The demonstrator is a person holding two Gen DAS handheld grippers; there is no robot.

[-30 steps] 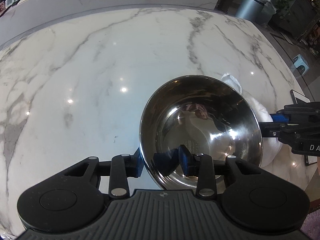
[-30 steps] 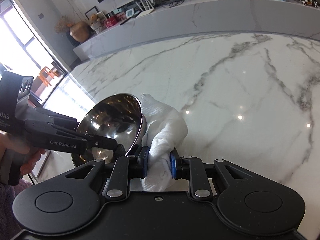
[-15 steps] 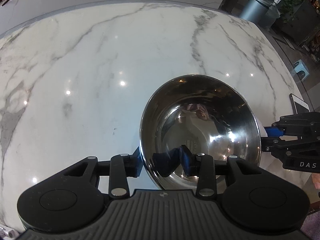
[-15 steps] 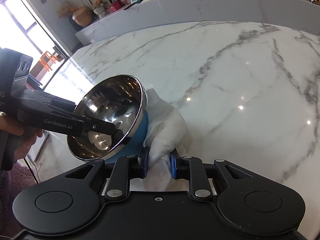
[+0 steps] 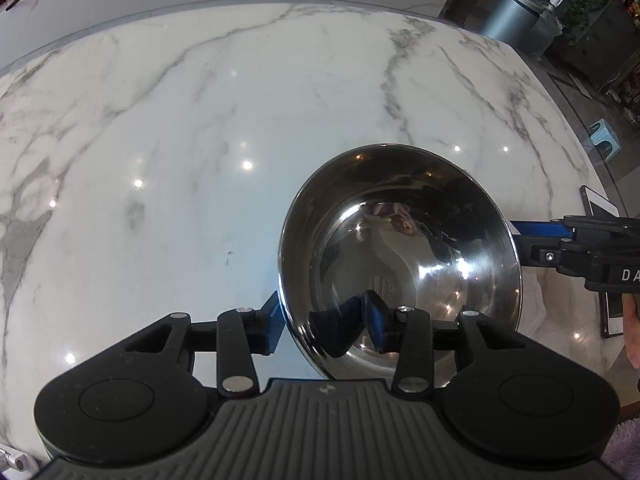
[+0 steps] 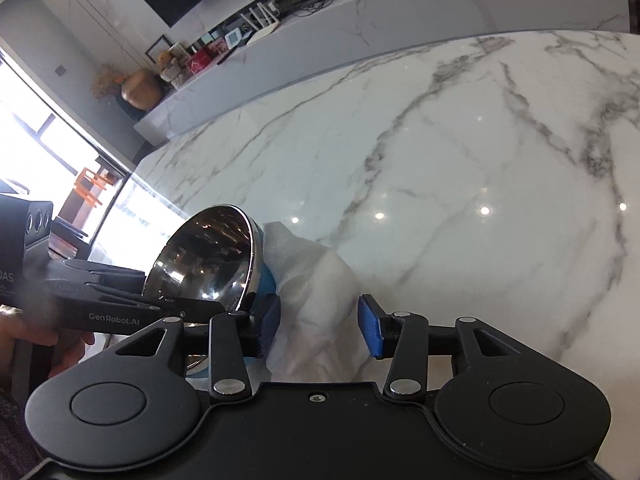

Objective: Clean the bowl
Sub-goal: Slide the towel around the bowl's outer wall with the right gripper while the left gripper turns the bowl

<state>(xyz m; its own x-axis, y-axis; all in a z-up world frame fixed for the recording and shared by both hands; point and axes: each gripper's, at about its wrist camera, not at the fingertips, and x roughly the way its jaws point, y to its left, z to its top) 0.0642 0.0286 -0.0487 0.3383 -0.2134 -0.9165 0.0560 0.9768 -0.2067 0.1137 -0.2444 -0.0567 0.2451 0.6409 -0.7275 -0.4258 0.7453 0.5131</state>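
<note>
A shiny steel bowl with a blue outside is tilted up off the marble table. My left gripper is shut on its near rim, one pad outside and one inside; its jaws are opening. In the right wrist view the bowl stands on edge at the left, with the left gripper on its rim. A white cloth lies against the bowl's blue back. My right gripper straddles the cloth with its jaws opening and the pads loose. From the left wrist view the right gripper shows behind the bowl.
A phone lies at the table's right edge, behind the right gripper. A hand holds the left gripper at the lower left. A raised marble counter with clutter runs along the table's far side.
The right gripper's jaws have spread apart around the cloth. The bowl has tipped more upright in the right wrist view. In the left wrist view the cloth has slipped mostly behind the bowl.
</note>
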